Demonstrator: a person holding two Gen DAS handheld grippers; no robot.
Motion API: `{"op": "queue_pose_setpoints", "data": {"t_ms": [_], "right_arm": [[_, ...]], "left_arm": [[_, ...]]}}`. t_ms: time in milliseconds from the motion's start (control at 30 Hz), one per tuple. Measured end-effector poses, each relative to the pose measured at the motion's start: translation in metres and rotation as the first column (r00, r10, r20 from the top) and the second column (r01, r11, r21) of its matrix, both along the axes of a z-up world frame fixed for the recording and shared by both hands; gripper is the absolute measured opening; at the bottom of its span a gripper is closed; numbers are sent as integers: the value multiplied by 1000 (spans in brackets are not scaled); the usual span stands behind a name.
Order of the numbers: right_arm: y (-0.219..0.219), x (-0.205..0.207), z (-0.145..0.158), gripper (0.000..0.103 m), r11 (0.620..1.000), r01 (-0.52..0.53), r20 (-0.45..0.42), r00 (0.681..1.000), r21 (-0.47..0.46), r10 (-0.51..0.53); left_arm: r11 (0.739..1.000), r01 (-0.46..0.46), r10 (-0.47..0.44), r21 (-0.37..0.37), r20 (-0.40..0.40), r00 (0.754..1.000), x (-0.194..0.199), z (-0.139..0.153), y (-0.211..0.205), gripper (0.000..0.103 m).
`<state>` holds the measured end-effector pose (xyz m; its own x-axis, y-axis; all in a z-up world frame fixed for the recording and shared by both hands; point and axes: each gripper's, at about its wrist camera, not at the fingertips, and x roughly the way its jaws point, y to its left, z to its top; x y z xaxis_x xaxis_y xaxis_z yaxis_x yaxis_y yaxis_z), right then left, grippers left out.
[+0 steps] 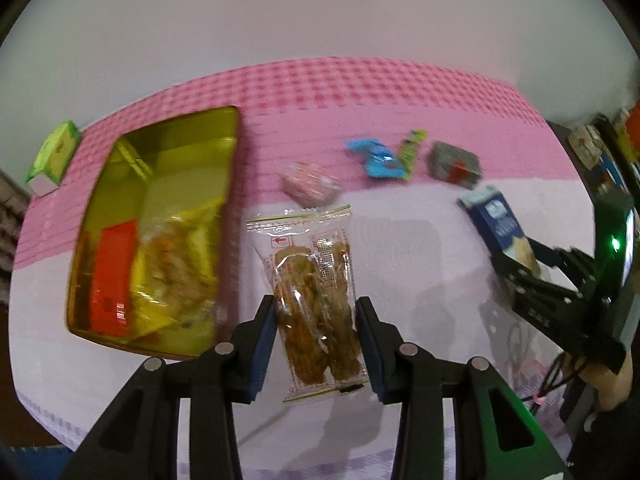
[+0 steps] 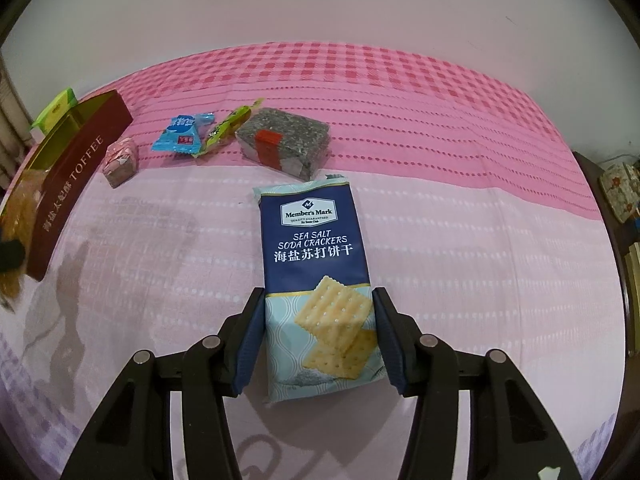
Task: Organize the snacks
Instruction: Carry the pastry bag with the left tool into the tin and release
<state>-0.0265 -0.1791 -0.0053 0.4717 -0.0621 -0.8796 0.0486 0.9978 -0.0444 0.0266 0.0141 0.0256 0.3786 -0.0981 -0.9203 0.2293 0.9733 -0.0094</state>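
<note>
Snacks lie scattered over a pink checked cloth (image 2: 400, 92) and in a gold-lined tin (image 1: 224, 128) with a dark red side lettered TOFFEE. Left gripper (image 1: 316, 344) clamps a clear packet of brown biscuits (image 1: 316, 300) between its blue pads, the packet pinched at its lower half and standing up along the fingers, just right of the tin. The tin holds a red packet (image 1: 112, 276) and yellow-wrapped snacks (image 1: 176, 264). Right gripper (image 2: 318, 340) grips a blue pack of sea salt soda crackers (image 2: 316, 256) across its lower part; the pads press both long edges. Whether either packet touches the cloth I cannot tell. Beyond the crackers, in a loose row on the cloth: a small pink-wrapped block (image 2: 121, 161) nearest the tin, a light blue sachet (image 2: 180, 136), a thin green-yellow stick (image 2: 228, 126) touching the sachet, and a grey speckled block with a red label (image 2: 286, 142). A green carton (image 1: 54, 156) sits at the far left, past the tin. The left view is blurred.
</note>
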Motion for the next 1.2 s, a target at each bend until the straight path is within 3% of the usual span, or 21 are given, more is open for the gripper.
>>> {"op": "queue_pose_setpoints", "data": {"t_ms": [333, 733, 1200], "right_arm": [[3, 1, 0, 49, 999, 32, -6, 999, 0, -32], [6, 3, 0, 48, 998, 69, -20, 997, -5, -69], [10, 4, 0, 48, 994, 108, -33, 994, -9, -108]], "left_arm": [[992, -115, 113, 53, 48, 992, 29, 4, 75, 40], [976, -193, 194, 104, 7, 981, 47, -28, 150, 40], [984, -155, 155, 89, 6, 988, 50, -46, 157, 40]]}}
